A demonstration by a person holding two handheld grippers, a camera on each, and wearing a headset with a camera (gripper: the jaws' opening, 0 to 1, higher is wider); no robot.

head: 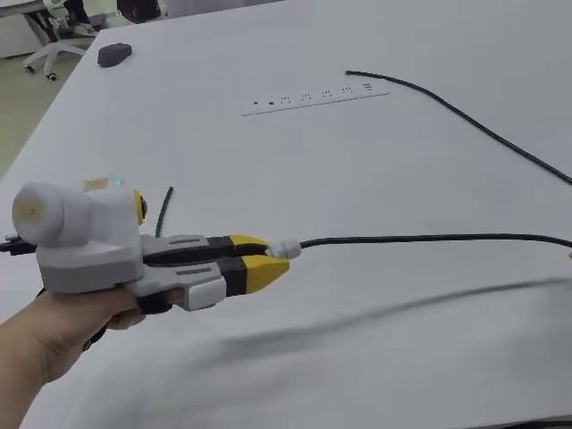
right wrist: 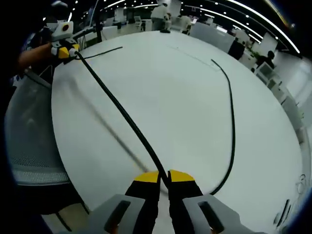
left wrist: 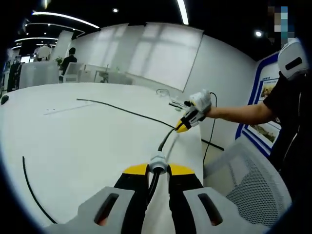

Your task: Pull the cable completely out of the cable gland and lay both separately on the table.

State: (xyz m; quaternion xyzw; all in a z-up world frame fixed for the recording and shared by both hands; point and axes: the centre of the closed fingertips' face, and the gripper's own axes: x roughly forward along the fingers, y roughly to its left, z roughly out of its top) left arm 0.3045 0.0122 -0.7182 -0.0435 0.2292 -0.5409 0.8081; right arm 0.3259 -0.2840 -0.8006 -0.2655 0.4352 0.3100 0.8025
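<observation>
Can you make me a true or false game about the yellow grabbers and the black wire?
1. The left gripper pinches the white cable gland. True.
2. The black cable is already out of the gland. False: it runs into the gland.
3. The right gripper is shut on the cable. True.
4. The power strip is red. False: it is white, lying on the table.
</observation>
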